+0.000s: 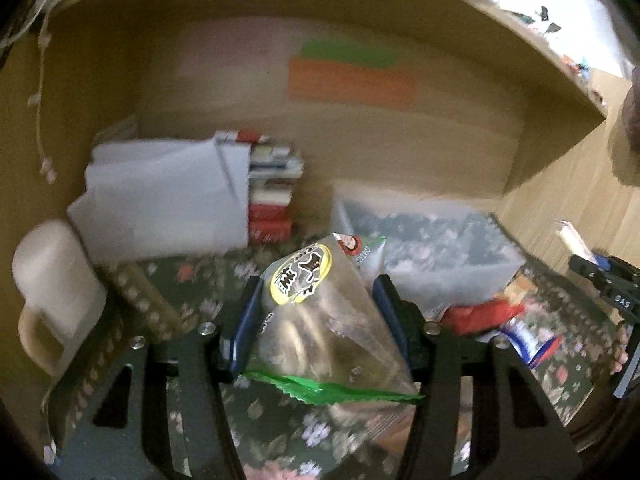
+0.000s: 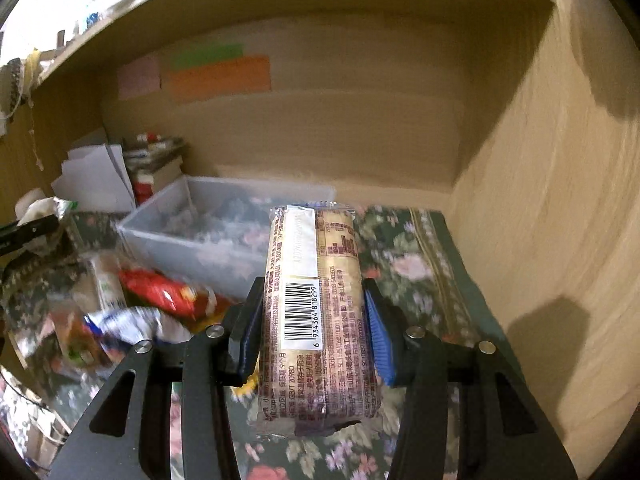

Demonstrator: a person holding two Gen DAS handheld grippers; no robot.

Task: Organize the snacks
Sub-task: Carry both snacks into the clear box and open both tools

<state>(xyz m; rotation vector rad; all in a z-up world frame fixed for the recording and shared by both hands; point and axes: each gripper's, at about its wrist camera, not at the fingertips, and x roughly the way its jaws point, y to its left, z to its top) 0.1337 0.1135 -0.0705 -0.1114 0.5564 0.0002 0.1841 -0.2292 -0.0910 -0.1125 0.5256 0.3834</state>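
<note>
Snacks are the items to sort; two are in hand and the rest lie loose on the floral cloth. The landmark is the clear bin, which stands on that cloth inside a wooden alcove.

Left gripper: jaws narrowed onto a clear pack with a green crimped edge and a yellow round label. The blue pads press its two sides, so the pack hangs tilted, its label end pointing toward the bin. It is held above the cloth, in front of the bin.

Right gripper: jaws clamped on a cake pack, barcode side up. The grip falls on the long sides near mid-length, which keeps the pack level and stops it swinging. It is held in front of the bin's right end, clear of the cloth.

Loose snacks: a red bag and a blue-and-white wrapper lie in front of the bin, toward its left. The bin appears empty, though blur prevents certainty.

Left of the bin stand white paper, stacked boxes and a cream mug; these are not part of the sort.

Judgement: both packs are likely bound for the bin.
</note>
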